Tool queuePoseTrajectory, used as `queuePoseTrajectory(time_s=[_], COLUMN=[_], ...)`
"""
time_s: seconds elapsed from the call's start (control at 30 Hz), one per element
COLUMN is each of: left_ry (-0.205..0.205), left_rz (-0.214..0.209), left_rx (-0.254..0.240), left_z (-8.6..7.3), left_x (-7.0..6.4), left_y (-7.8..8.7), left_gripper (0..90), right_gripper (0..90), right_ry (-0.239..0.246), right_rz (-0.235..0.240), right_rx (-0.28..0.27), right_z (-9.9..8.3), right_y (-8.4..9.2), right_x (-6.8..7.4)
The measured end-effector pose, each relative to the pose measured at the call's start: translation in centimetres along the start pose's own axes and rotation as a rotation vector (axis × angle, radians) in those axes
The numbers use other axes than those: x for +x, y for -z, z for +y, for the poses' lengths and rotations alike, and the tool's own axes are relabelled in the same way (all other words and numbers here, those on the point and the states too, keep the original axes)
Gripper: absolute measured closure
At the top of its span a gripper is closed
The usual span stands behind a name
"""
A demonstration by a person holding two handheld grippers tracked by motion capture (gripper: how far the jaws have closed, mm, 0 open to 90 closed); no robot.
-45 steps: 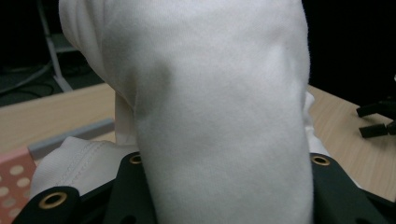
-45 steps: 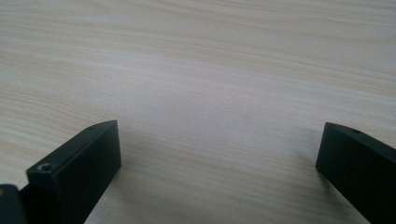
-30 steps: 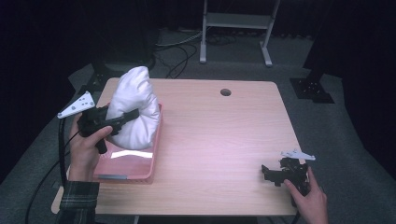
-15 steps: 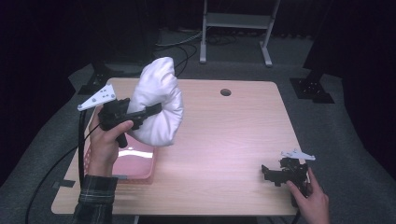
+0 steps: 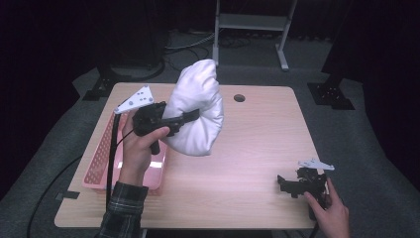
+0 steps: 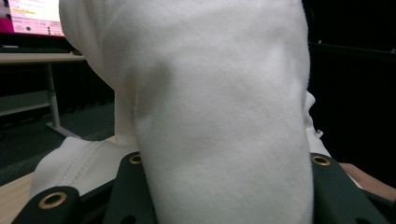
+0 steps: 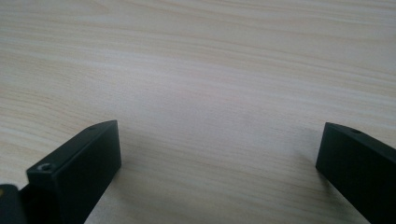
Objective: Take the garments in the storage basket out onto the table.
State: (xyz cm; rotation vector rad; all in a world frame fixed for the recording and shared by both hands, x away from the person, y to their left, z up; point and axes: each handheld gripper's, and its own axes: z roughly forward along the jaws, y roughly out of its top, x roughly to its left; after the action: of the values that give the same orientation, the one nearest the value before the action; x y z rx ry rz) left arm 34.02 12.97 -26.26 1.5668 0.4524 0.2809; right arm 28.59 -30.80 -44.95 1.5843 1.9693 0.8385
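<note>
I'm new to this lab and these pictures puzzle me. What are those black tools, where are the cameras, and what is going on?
A person sits at a table with a hand-held two-jaw gripper in each hand. One camera looks down from above; one rides on each gripper, looking along its jaws. The left gripper is shut on a white cloth and holds it up beside a pink basket; its own camera sees the cloth up close. The right gripper rests low on the table, jaws open, nothing between them.
</note>
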Motion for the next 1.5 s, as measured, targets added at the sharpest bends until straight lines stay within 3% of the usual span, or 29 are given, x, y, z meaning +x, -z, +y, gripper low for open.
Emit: queuePoseTrajectory(time_s=[0.3,0.5,0.97,1.5], left_ry=[0.001,0.008,0.066,0.095], left_rz=[-0.039,-0.036,-0.022,0.016], left_rx=[0.014,0.031,0.085,0.196], left_z=[-0.2,-1.0,-5.3,-9.6], left_x=[-1.5,-2.0,-2.5,-2.4], left_y=[-3.5,-5.2,-9.4,-11.7], left_gripper=[56.8,56.8,56.7,56.7], right_gripper=[0.0,0.0,0.0,0.0], right_ry=[0.0,0.0,0.001,0.0], right_rz=[0.0,0.0,0.0,0.0], right_rx=[0.0,0.0,0.001,0.001], right_z=[0.0,0.0,0.0,0.0], right_y=[0.0,0.0,0.0,0.0], right_x=[0.0,0.0,0.0,0.0])
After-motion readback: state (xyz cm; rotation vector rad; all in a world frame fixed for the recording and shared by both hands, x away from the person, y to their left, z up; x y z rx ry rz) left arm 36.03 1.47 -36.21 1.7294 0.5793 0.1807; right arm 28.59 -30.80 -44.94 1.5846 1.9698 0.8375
